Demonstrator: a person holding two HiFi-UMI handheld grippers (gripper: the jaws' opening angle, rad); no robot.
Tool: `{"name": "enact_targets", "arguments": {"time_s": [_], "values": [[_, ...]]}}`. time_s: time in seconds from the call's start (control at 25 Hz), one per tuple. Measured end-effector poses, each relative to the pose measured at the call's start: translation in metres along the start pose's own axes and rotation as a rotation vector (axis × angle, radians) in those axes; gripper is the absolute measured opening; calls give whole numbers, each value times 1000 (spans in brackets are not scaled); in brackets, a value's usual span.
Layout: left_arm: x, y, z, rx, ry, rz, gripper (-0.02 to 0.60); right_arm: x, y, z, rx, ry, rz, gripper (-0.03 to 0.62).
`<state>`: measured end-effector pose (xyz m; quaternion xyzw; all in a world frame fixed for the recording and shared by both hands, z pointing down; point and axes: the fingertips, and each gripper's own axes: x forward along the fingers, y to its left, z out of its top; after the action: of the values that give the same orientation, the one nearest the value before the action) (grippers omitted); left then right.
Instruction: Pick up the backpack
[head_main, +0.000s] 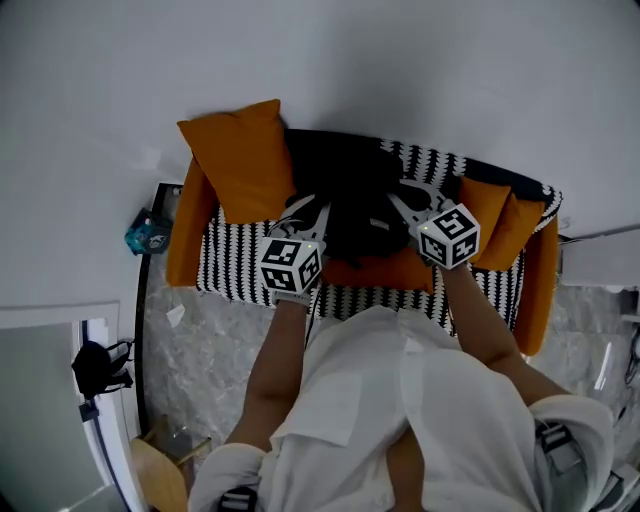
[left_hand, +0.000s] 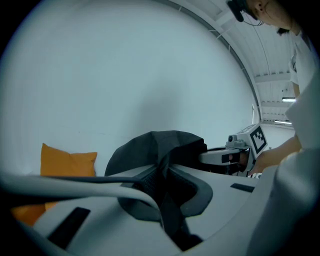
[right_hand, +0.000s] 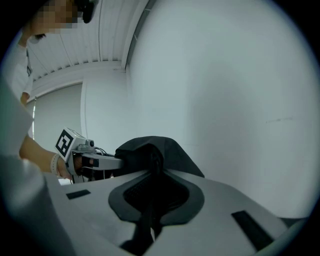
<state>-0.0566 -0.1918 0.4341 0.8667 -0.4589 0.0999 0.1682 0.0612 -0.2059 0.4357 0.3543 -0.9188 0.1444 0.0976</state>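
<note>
Now both forearms are reaching forward side by side, cubes up, tips dipping slightly. The left tongs (left_hand: 165, 192) are pinching almost fully closed on a black strap (left_hand: 170, 212). The right tongs (right_hand: 151, 202) are clamping a second strap (right_hand: 149, 222) the same way. The backpack (head_main: 355, 205) is hanging between them over the sofa (head_main: 232, 268), close to its backrest. An orange cushion (head_main: 243, 160) is leaning just left of it, and more cushions (head_main: 495, 225) are sitting to the right. A pale wall (head_main: 400, 60) is rising behind.
</note>
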Motion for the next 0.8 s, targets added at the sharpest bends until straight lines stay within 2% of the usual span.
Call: {"name": "enact_targets", "arguments": {"time_s": [0.44,0.8], "values": [[-26,-51,96,104,-191,-35,44,-58,5,93,-92,-191,-12,37],[-42,-65,129,142,-262,-37,44,-76,17,127,-151,-245,-2,37]]}}
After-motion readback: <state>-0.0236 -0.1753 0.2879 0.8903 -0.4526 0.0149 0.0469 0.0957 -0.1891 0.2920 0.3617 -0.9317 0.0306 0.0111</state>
